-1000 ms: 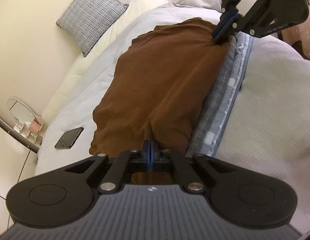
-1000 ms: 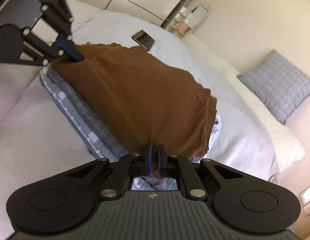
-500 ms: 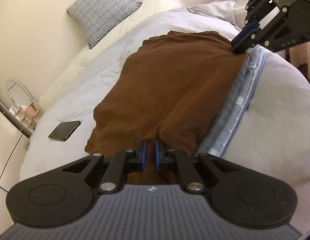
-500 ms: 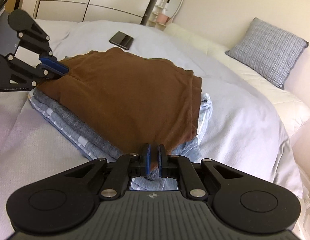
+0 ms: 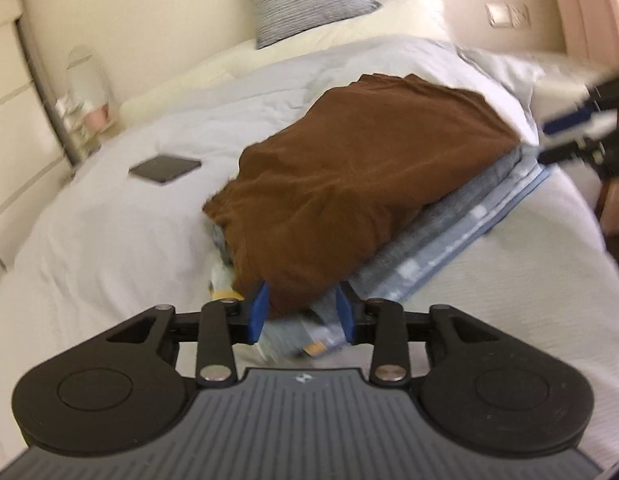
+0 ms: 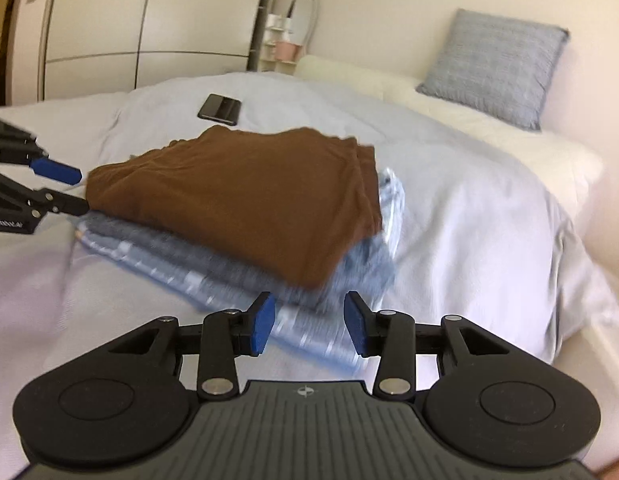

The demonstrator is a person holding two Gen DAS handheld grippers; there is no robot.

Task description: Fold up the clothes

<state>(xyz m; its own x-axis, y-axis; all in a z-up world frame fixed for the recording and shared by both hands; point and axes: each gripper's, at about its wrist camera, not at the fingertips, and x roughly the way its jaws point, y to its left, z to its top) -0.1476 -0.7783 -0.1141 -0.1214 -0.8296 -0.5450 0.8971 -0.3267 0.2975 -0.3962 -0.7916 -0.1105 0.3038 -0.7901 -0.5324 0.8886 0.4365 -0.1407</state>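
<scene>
The folded brown garment (image 6: 245, 200) lies on top of a stack of folded clothes (image 6: 213, 272) on the bed (image 6: 469, 208). The stack has grey and blue-striped layers under the brown one.

Left gripper (image 5: 301, 312) is at one end of the stack. Its blue fingers are spread wide now. Half a sec ago they were only a bit apart, and 1 sec ago they were pinched shut on the brown cloth. The brown edge now sits loose between the fingers, nothing squeezing it. In the right wrist view this same gripper shows at the far end of the stack, fingers apart, tips just beside the brown corner.

Right gripper (image 6: 309, 320) is at the other end of the stack. Its fingers are spread wide too. Before, they were nearly shut close to the brown edge. Now they are back off the cloth, w/ the blue-striped layer showing in the gap. In the left wrist view it is blurry at the far end of the stack, fingers apart, just off the brown corner.

So both claws have let go and the brown garment rests flat on the stack by itself.

A black phone (image 6: 219, 109) lies on the bed past the stack, well apart from it. A grey checked pillow (image 6: 497, 66) leans on the wall at the head of the bed. An oval mirror (image 6: 301, 12) stands beyond the bed, near the wardrobe doors (image 6: 149, 28).
</scene>
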